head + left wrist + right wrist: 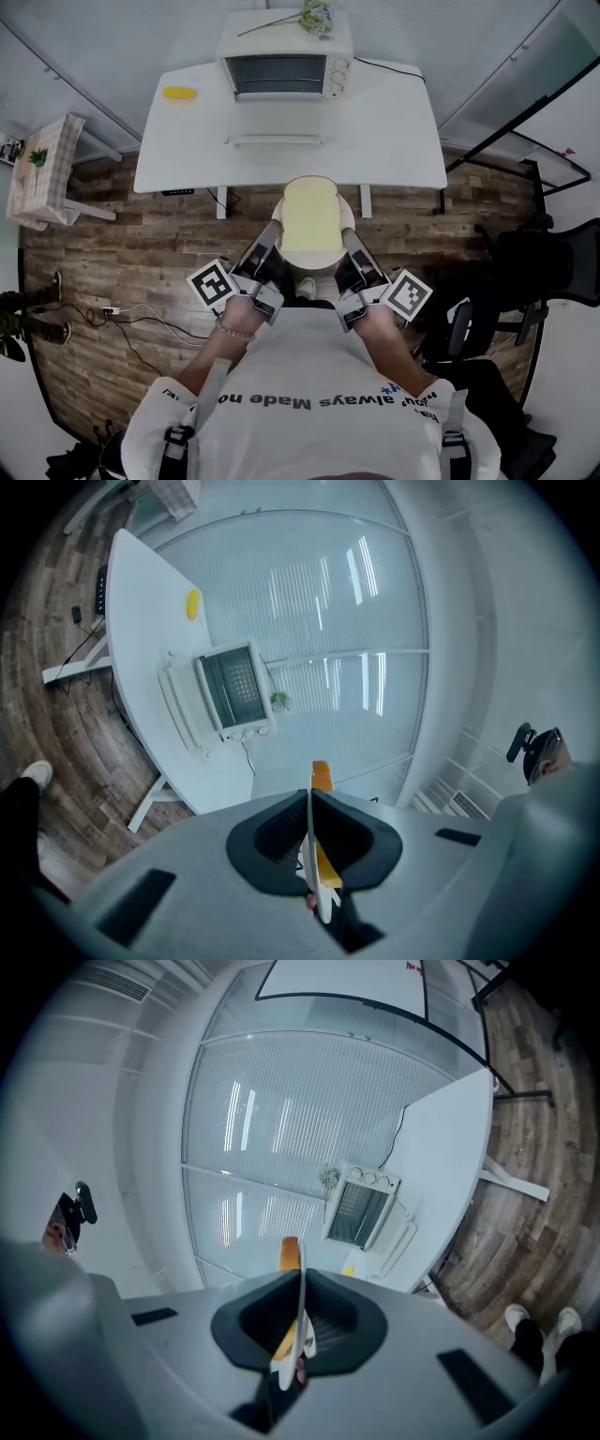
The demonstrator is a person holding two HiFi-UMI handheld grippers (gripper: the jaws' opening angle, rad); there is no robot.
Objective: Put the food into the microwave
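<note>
Fingers (267,841) pinched shut on the plate (314,262) rim, at 9 and 3 o'clock.
My left gripper (277,226) and right gripper (348,234) hold it flat: the plate is hard and slippery, and the light bread (309,217) on it may slide. At 12 o'clock, far off, sits the microwave (284,67).

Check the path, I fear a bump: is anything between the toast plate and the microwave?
Nothing visible does: the microwave has its door open, and only bare floor and table lie between it and the plate.
</note>
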